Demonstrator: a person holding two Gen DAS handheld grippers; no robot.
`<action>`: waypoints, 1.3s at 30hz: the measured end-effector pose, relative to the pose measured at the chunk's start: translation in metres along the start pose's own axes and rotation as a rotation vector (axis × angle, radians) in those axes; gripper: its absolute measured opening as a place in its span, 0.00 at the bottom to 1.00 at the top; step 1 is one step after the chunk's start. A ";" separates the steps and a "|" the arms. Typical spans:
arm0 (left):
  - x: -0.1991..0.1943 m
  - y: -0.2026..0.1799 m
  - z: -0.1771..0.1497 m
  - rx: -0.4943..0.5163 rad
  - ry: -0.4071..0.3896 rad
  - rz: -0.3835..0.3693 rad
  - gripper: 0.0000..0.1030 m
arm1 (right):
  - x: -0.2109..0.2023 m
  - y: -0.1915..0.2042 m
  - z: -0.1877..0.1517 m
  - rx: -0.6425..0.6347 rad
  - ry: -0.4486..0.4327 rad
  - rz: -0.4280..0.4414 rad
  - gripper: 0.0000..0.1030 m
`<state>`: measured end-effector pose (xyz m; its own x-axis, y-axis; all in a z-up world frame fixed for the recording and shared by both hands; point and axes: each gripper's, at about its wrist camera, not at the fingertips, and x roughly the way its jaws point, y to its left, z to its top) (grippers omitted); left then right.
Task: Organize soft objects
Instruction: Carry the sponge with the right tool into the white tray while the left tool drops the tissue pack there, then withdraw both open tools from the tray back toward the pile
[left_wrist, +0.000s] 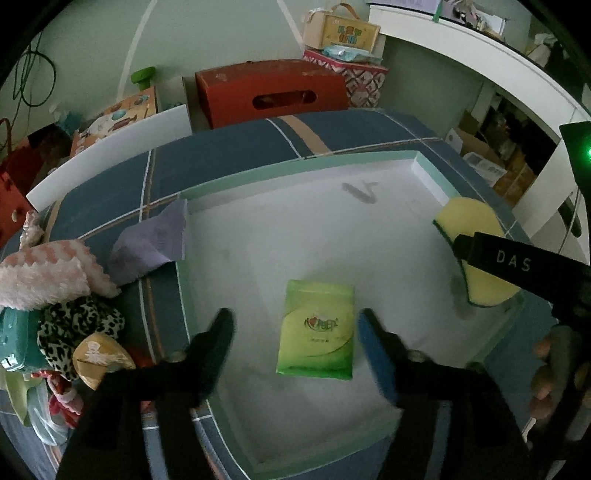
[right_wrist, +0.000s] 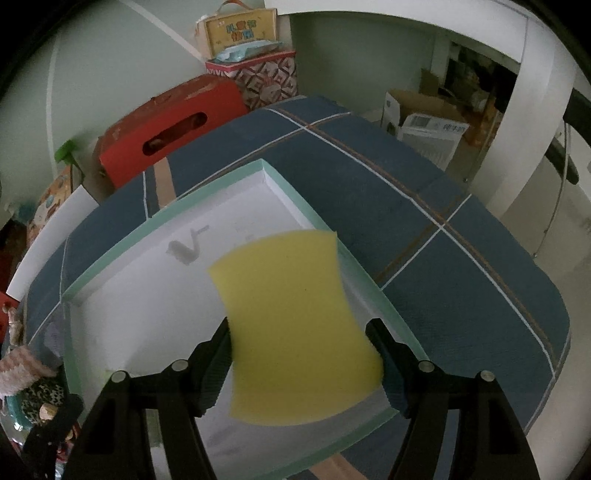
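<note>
Yellow sponge (right_wrist: 295, 332); green tissue pack (left_wrist: 317, 330); mint-rimmed white tray (left_wrist: 236, 177); blue plaid cloth (right_wrist: 424, 206).

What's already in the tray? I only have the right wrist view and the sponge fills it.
Observer: A green tissue packet lies flat on the tray floor.
Operator: Where's the left tool?
Observer: The left tool is open, its fingers on either side of that packet, holding nothing.
Operator: What's left outside the tray?
Observer: A purple cloth drapes over the tray's left rim, and a pink fluffy item lies further left.
</note>
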<state>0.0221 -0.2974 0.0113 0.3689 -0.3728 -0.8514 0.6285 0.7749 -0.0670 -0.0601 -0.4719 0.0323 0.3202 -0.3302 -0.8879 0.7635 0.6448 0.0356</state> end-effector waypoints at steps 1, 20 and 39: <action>-0.001 0.001 0.000 -0.006 -0.002 -0.001 0.78 | 0.000 0.001 0.000 -0.002 -0.005 -0.002 0.74; -0.039 0.053 -0.022 -0.216 0.024 0.046 0.91 | -0.024 0.029 -0.014 -0.096 -0.030 0.065 0.99; -0.115 0.179 -0.070 -0.585 -0.105 0.244 0.91 | -0.069 0.121 -0.056 -0.360 -0.148 0.268 0.99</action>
<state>0.0437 -0.0799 0.0609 0.5378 -0.1754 -0.8247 0.0518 0.9831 -0.1753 -0.0210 -0.3327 0.0718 0.5758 -0.1974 -0.7934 0.4082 0.9102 0.0698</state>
